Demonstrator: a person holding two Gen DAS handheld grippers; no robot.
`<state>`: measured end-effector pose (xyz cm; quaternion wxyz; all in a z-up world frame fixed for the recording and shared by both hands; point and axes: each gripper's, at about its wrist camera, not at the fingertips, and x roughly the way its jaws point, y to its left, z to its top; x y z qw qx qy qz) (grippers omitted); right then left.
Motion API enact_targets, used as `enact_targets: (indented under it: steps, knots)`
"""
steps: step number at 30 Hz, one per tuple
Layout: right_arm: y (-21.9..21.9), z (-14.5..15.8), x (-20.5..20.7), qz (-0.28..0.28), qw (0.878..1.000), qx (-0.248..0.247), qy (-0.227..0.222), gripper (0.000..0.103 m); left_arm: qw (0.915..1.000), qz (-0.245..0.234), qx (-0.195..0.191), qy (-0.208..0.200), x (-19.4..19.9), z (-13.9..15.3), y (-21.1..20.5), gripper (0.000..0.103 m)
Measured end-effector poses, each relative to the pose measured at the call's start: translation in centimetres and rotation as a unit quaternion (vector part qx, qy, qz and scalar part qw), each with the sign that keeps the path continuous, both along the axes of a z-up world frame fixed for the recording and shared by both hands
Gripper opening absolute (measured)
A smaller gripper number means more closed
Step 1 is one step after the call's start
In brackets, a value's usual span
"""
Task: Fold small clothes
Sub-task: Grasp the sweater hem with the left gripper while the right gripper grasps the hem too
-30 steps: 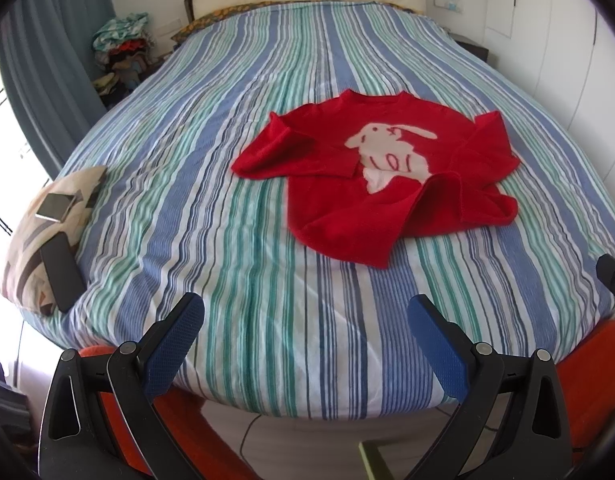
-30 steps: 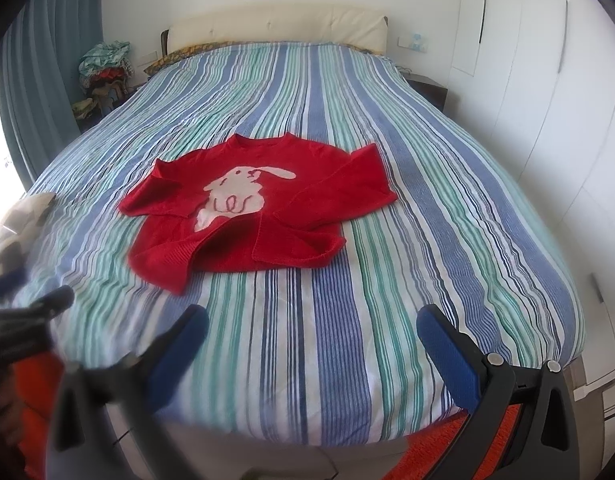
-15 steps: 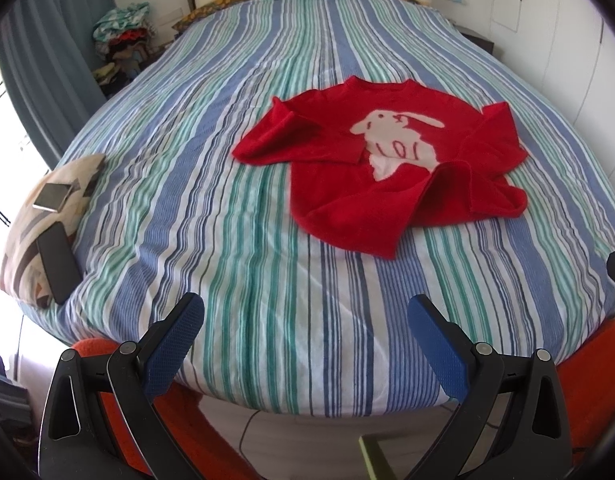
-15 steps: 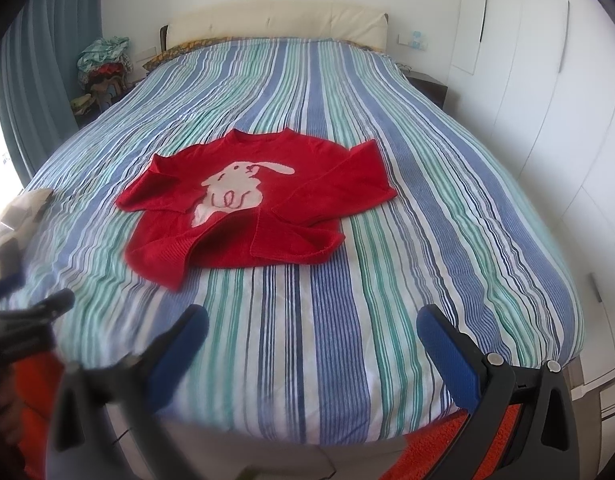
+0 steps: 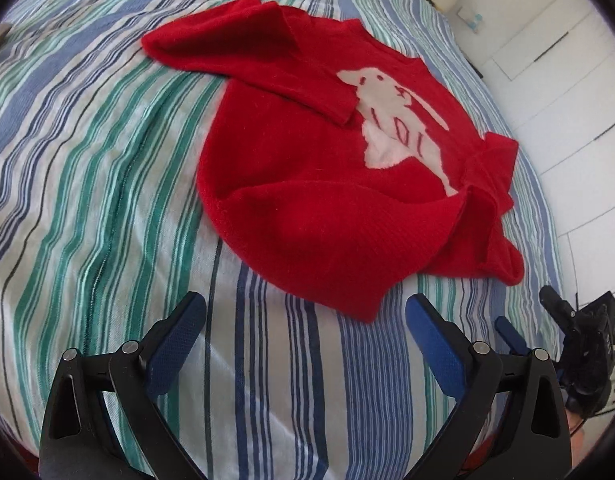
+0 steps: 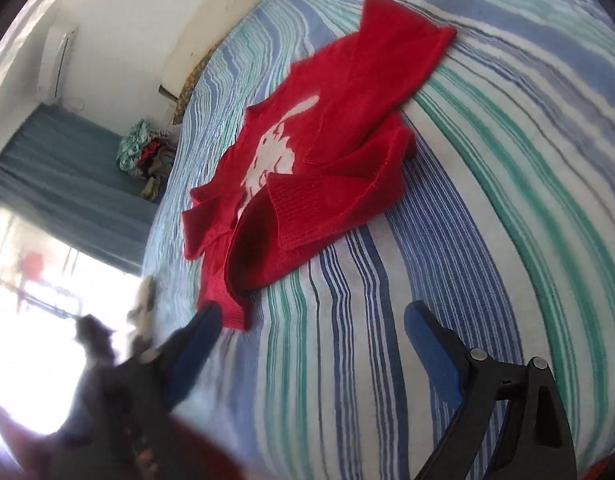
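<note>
Just ahead of both grippers: red sweater point(image 5: 307, 184) rumpled on striped bedspread point(image 5: 87, 184).
Left gripper point(image 5: 305, 320) spread wide, holding nothing; right gripper point(image 6: 311, 322) gaping, jaws just narrowing, nothing between, sweater hem at its left pad.

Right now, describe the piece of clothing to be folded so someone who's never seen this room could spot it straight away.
Start at the large bed with the blue, green and white striped cover. Lying rumpled on top of the cover is a small red sweater, one sleeve folded across its chest. It is the only garment on the bed, and a white rabbit figure on its front marks it out.
</note>
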<state>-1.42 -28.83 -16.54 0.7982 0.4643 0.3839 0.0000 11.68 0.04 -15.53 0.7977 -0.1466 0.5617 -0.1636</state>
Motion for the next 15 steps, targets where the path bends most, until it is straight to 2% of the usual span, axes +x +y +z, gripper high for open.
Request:
enact_targets:
  steps: [2, 4, 5, 6, 8, 9, 10, 15]
  knots:
    - [-0.9, -1.7, 1.2, -0.040, 0.997, 0.061, -0.019, 0.077, 0.9995, 0.029, -0.014, 0.004, 0.6, -0.9, 0.0, 0.100]
    - [-1.2, -2.7, 2.3, -0.067, 0.992, 0.097, -0.038, 0.071, 0.9983, 0.053, -0.023, -0.004, 1.0, -1.0, -0.1, 0.100]
    - [-1.2, -3.1, 2.9, -0.076, 0.990, 0.108, -0.046, 0.067, 0.9977, 0.061, -0.029, -0.007, 1.2, -0.9, -0.2, 0.095]
    - [-1.2, -3.3, 3.5, -0.081, 0.989, 0.115, -0.052, 0.056, 0.9971, 0.067, -0.034, -0.008, 1.4, -0.8, -0.3, 0.086]
    - [-1.2, -3.4, 4.6, -0.086, 0.990, 0.101, -0.041, 0.010, 0.9972, 0.055, -0.049, 0.014, 2.5, -1.3, -0.3, 0.001]
    - [-1.3, -3.0, 4.7, -0.086, 0.991, 0.092, -0.036, 0.010, 0.9963, 0.047, -0.067, 0.028, 2.9, -1.5, 0.1, 0.006]
    - [-1.4, -2.4, 4.5, -0.082, 0.992, 0.091, -0.041, 0.009, 0.9958, 0.043, -0.077, 0.026, 3.0, -1.1, 0.7, 0.004]
    - [-1.9, 3.1, 1.1, 0.011, 0.996, 0.047, -0.073, 0.008, 0.9972, -0.033, -0.066, 0.001, 1.6, 2.9, 4.4, 0.003]
